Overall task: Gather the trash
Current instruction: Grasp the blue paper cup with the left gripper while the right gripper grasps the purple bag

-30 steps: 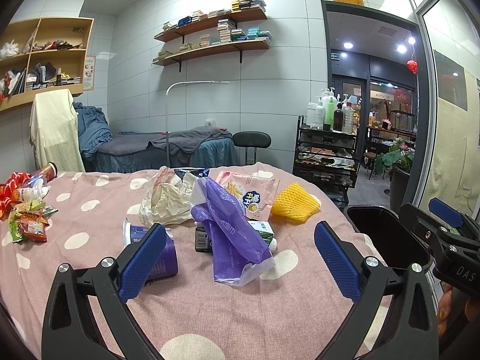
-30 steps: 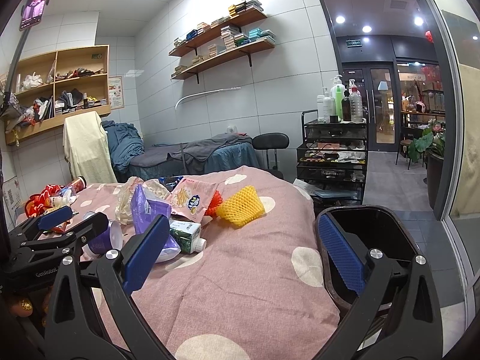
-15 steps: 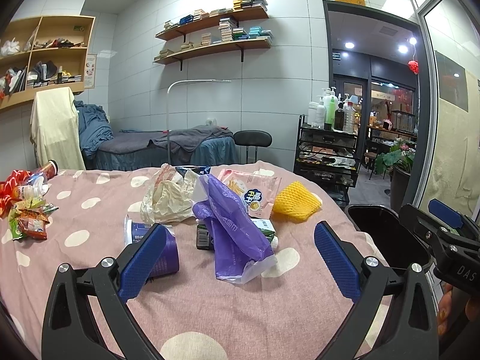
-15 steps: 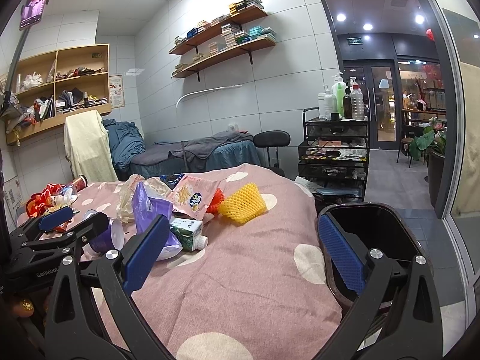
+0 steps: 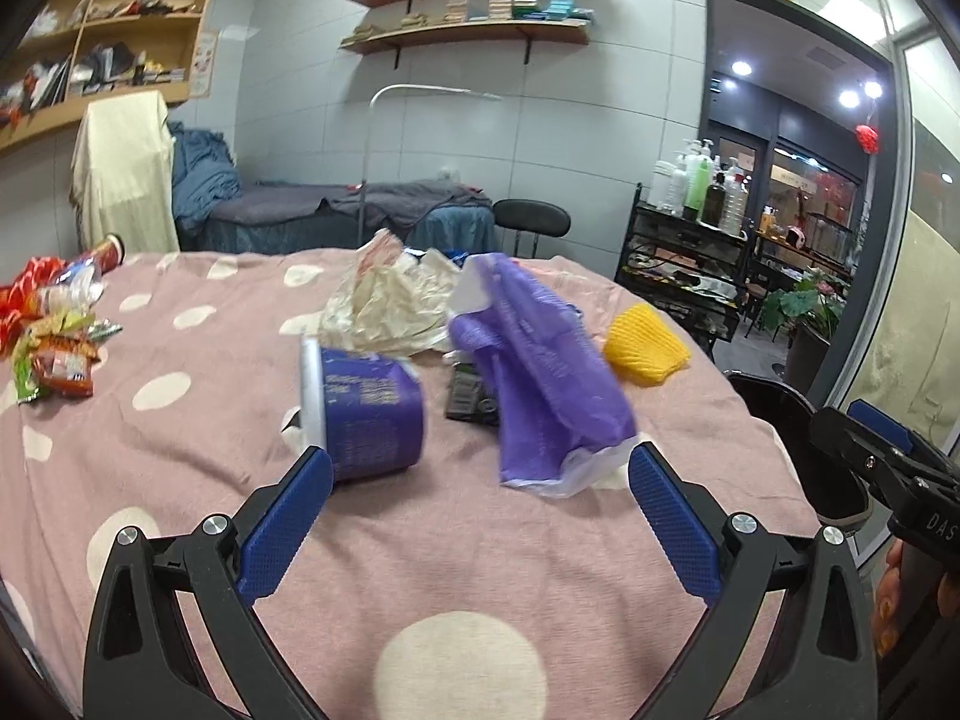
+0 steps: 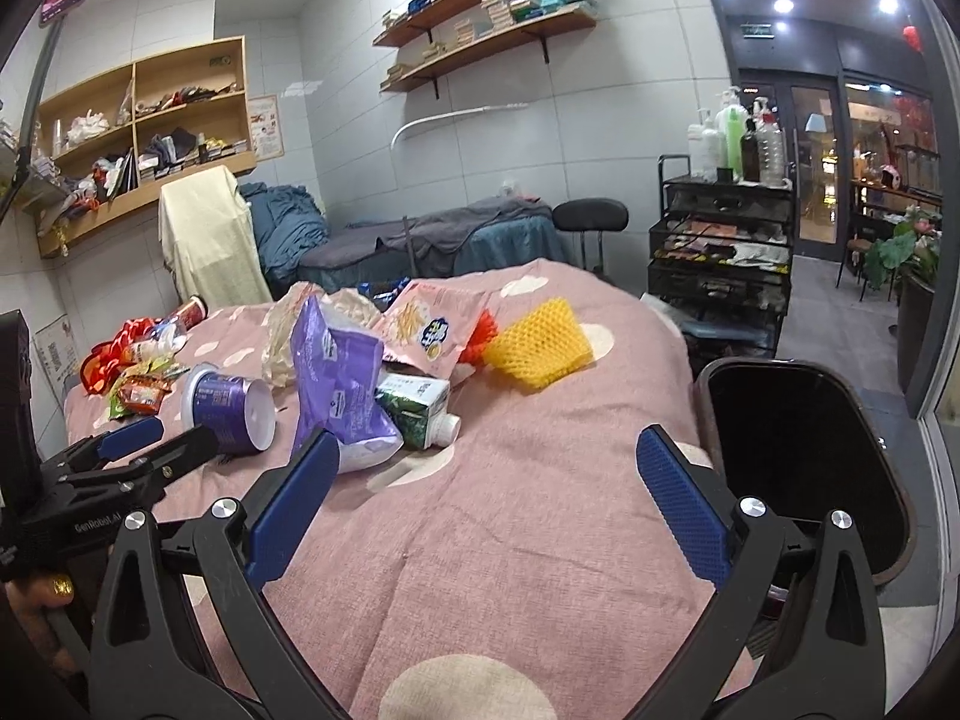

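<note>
The black bin (image 6: pixel 804 456) stands at the right edge of the pink dotted table cover (image 6: pixel 480 510), its dark inside showing no contents that can be made out. The trash lies on the cover: a purple cup (image 5: pixel 366 414) on its side, showing nothing inside in the right wrist view, a purple bag (image 5: pixel 540 372), a green-and-white carton (image 6: pixel 420 405), a crumpled cream wrapper (image 5: pixel 390 306) and yellow foam netting (image 5: pixel 645 351). The left gripper (image 5: pixel 477 474) is spread wide and holds nothing, its left fingertip just beside the cup, and the right gripper (image 6: pixel 486 462) is likewise spread and bare above the cover beside the bin.
</note>
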